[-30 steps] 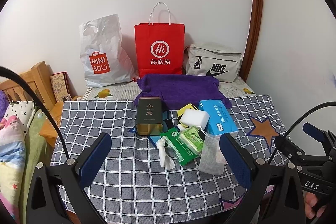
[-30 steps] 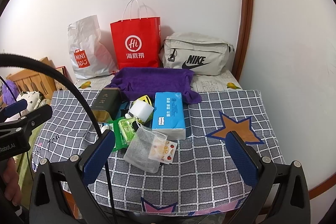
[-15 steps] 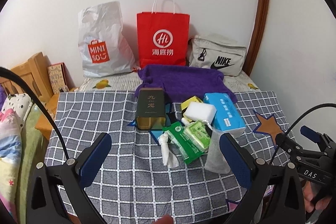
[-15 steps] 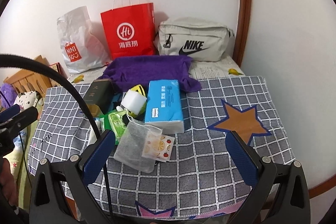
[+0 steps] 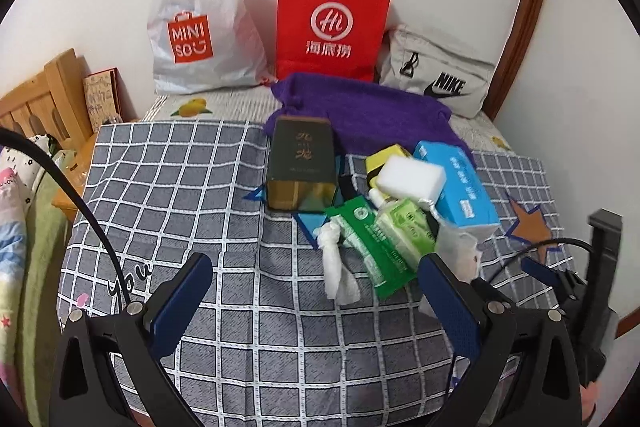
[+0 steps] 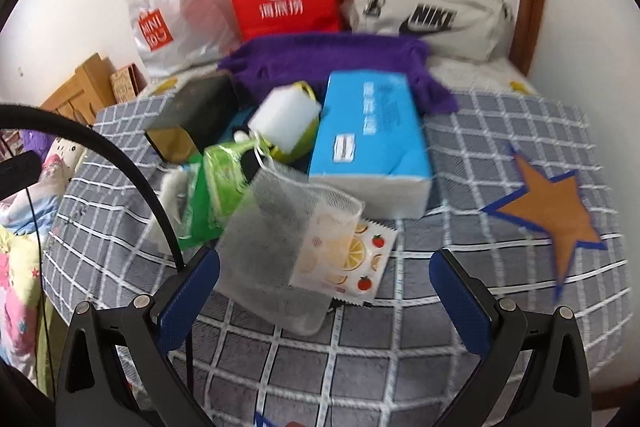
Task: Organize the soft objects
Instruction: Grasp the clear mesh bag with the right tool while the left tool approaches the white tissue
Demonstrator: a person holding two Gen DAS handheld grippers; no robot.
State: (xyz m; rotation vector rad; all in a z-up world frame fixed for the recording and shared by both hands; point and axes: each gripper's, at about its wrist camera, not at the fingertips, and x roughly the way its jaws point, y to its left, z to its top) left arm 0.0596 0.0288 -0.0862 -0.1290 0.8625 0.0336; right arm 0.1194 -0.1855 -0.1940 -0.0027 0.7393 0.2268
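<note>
A pile of soft items lies on the checked cloth [image 5: 192, 195]: a blue tissue pack [image 5: 460, 183] [image 6: 372, 143], a white sponge [image 5: 412, 179] [image 6: 288, 115], green wipe packets [image 5: 380, 239] [image 6: 216, 179], a crumpled white tissue [image 5: 336, 267], a white mesh pouch [image 6: 276, 255] with a fruit-print sachet [image 6: 352, 259], and a purple towel [image 5: 368, 107] [image 6: 332, 59] behind. My left gripper [image 5: 316, 303] is open, just in front of the tissue. My right gripper [image 6: 324, 291] is open, its jaws either side of the near end of the mesh pouch.
A dark tea tin [image 5: 300, 163] [image 6: 192, 111] lies left of the pile. Against the wall stand a Miniso plastic bag [image 5: 200, 23], a red paper bag [image 5: 332, 23] and a grey Nike bag [image 5: 440, 79]. A wooden bed frame [image 5: 40, 99] and bedding are on the left.
Both grippers have moved forward and down toward the pile. The right one has come in closest, now at the mesh pouch. Nothing on the cloth has shifted.
</note>
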